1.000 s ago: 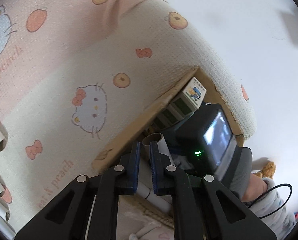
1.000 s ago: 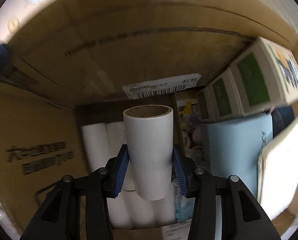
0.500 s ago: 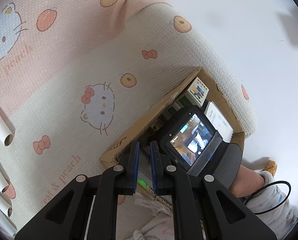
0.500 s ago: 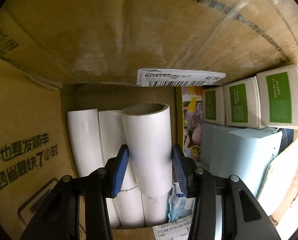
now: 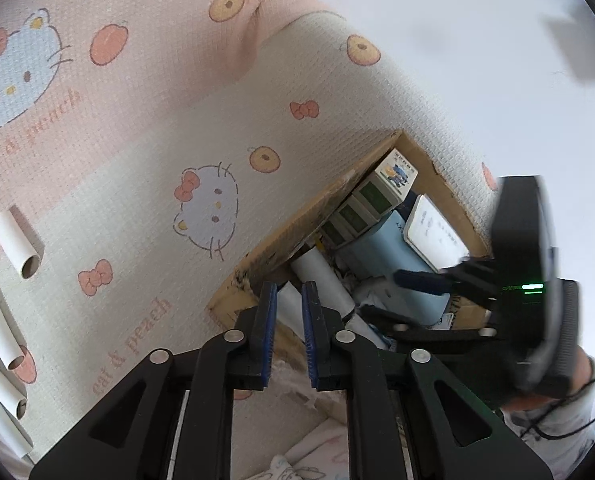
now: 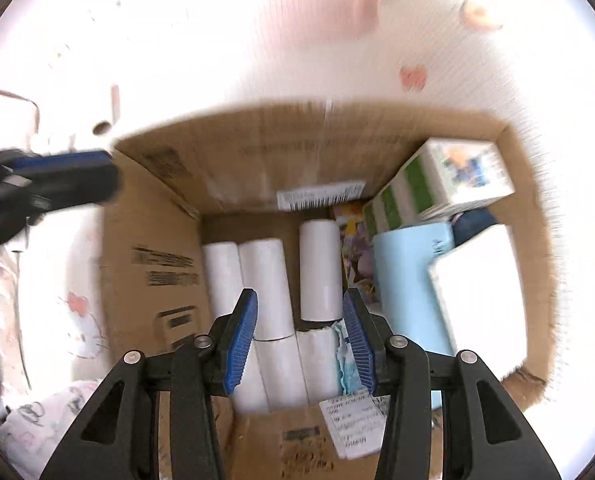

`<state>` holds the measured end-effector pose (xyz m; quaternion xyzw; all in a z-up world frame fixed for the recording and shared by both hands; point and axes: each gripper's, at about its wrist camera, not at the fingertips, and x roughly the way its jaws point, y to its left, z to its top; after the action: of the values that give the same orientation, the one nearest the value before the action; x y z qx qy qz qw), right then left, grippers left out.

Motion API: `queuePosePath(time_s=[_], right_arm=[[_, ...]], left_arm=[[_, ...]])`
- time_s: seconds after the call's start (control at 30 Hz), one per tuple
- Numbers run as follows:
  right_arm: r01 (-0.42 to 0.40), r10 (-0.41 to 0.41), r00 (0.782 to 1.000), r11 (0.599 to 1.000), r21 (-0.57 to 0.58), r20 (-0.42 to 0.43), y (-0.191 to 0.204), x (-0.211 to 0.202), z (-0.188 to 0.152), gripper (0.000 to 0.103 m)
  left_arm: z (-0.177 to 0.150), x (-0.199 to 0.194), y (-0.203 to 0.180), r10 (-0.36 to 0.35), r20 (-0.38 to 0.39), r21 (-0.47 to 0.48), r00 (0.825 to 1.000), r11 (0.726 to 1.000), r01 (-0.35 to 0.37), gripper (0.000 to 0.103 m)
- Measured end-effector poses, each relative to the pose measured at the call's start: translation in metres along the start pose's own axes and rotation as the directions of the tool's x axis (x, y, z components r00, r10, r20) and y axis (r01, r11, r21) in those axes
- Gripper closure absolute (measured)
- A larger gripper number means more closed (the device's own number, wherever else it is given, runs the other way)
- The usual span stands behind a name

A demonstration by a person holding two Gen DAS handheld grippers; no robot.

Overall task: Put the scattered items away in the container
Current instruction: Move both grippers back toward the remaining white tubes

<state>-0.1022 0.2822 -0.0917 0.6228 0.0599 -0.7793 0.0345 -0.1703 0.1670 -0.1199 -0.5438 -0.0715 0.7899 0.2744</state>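
The cardboard box (image 6: 157,232) holds several white paper rolls; one roll (image 6: 320,270) lies loose among them on the box floor. My right gripper (image 6: 299,336) is open and empty, raised above the rolls. My left gripper (image 5: 288,312) is nearly shut with nothing between its blue pads, hovering over the box's near corner (image 5: 233,300). Several more white rolls (image 5: 17,248) lie scattered on the Hello Kitty blanket (image 5: 157,128) at the left. The right gripper also shows in the left wrist view (image 5: 437,284) over the box.
The box also holds green-labelled cartons (image 6: 449,180), a light blue pack (image 6: 413,280) and a white booklet (image 6: 481,288). A white wall (image 5: 477,40) rises behind the bed. The left gripper's fingers (image 6: 57,180) show at the box's left edge.
My right gripper has opened and let go of the white roll, which now lies in the box, and has pulled back up out of the box. The left gripper stayed shut.
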Motion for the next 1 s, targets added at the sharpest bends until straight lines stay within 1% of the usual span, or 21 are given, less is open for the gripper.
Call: queuePosePath(time_s=[0.03, 0.1, 0.13, 0.17, 0.2, 0.23, 0.27, 0.33, 0.4, 0.47, 0.5, 0.63, 0.7, 0.73, 0.77, 0.83, 0.93, 1.0], right_arm=[[0.006, -0.006, 1.000, 1.000, -0.003, 0.027, 0.002, -0.010, -0.002, 0.061], [0.028, -0.026, 0.996, 0.999, -0.019, 0.080, 0.009, -0.029, -0.008, 0.061], [0.046, -0.043, 0.994, 0.999, -0.028, 0.101, 0.023, -0.038, -0.009, 0.060], [0.066, -0.060, 0.991, 0.997, -0.040, 0.122, 0.029, -0.044, -0.004, 0.060], [0.077, -0.069, 0.988, 0.996, -0.051, 0.139, 0.034, -0.049, -0.006, 0.058], [0.084, -0.073, 0.985, 0.994, -0.064, 0.157, 0.040, -0.054, -0.009, 0.057], [0.087, -0.073, 0.982, 0.993, -0.076, 0.176, 0.035, -0.061, -0.011, 0.054], [0.086, -0.066, 0.977, 0.992, -0.094, 0.202, 0.042, -0.065, -0.008, 0.052], [0.093, -0.066, 0.972, 0.989, -0.113, 0.224, 0.052, -0.069, -0.019, 0.050], [0.090, -0.056, 0.969, 0.987, -0.132, 0.241, 0.065, -0.069, -0.027, 0.049], [0.088, -0.051, 0.968, 0.986, -0.140, 0.246, 0.069, -0.076, -0.032, 0.048], [0.106, -0.059, 0.965, 0.979, -0.172, 0.257, 0.086, -0.075, -0.045, 0.047], [0.122, -0.080, 0.963, 0.981, -0.149, 0.258, 0.094, -0.078, -0.051, 0.047], [0.118, -0.079, 0.962, 0.984, -0.135, 0.260, 0.097, -0.078, -0.054, 0.047], [0.108, -0.071, 0.962, 0.986, -0.129, 0.262, 0.101, -0.079, -0.055, 0.047], [0.074, -0.036, 0.960, 0.989, -0.126, 0.279, 0.107, -0.081, -0.058, 0.047], [-0.009, 0.047, 0.954, 0.992, -0.128, 0.296, 0.119, -0.078, -0.057, 0.047], [-0.021, 0.064, 0.948, 0.990, -0.141, 0.310, 0.130, -0.075, -0.058, 0.047]], left_arm=[[-0.003, -0.003, 0.001, 0.005, 0.013, -0.004, 1.000, 1.000, -0.004, 0.070], [-0.010, -0.009, 0.002, 0.020, 0.031, -0.010, 0.999, 1.000, -0.019, 0.064], [-0.013, -0.012, 0.003, 0.026, 0.039, -0.011, 0.999, 1.000, -0.026, 0.062], [-0.017, -0.014, 0.004, 0.033, 0.046, -0.013, 0.998, 0.999, -0.032, 0.061], [-0.021, -0.017, 0.005, 0.038, 0.055, -0.016, 0.998, 0.999, -0.037, 0.058], [-0.025, -0.020, 0.007, 0.044, 0.066, -0.021, 0.997, 0.999, -0.042, 0.056], [-0.029, -0.023, 0.009, 0.052, 0.075, -0.029, 0.996, 0.998, -0.050, 0.055], [-0.036, -0.027, 0.014, 0.087, 0.074, -0.055, 0.993, 0.995, -0.083, 0.050], [-0.044, -0.032, 0.022, 0.124, 0.064, -0.083, 0.990, 0.989, -0.119, 0.050], [-0.053, -0.038, 0.031, 0.146, 0.062, -0.108, 0.987, 0.984, -0.139, 0.049], [-0.057, -0.041, 0.035, 0.158, 0.061, -0.118, 0.986, 0.982, -0.150, 0.049], [-0.078, -0.053, 0.053, 0.237, 0.054, -0.156, 0.970, 0.962, -0.226, 0.047], [-0.089, -0.057, 0.063, 0.263, 0.036, -0.183, 0.964, 0.950, -0.252, 0.047], [-0.095, -0.059, 0.068, 0.269, 0.027, -0.198, 0.963, 0.946, -0.259, 0.047], [-0.102, -0.060, 0.074, 0.275, 0.017, -0.211, 0.961, 0.941, -0.266, 0.047], [-0.112, -0.062, 0.083, 0.306, -0.008, -0.225, 0.952, 0.927, -0.299, 0.047], [-0.124, -0.066, 0.094, 0.366, -0.039, -0.215, 0.930, 0.905, -0.366, 0.047], [-0.130, -0.069, 0.101, 0.396, -0.054, -0.212, 0.917, 0.893, -0.398, 0.047]])
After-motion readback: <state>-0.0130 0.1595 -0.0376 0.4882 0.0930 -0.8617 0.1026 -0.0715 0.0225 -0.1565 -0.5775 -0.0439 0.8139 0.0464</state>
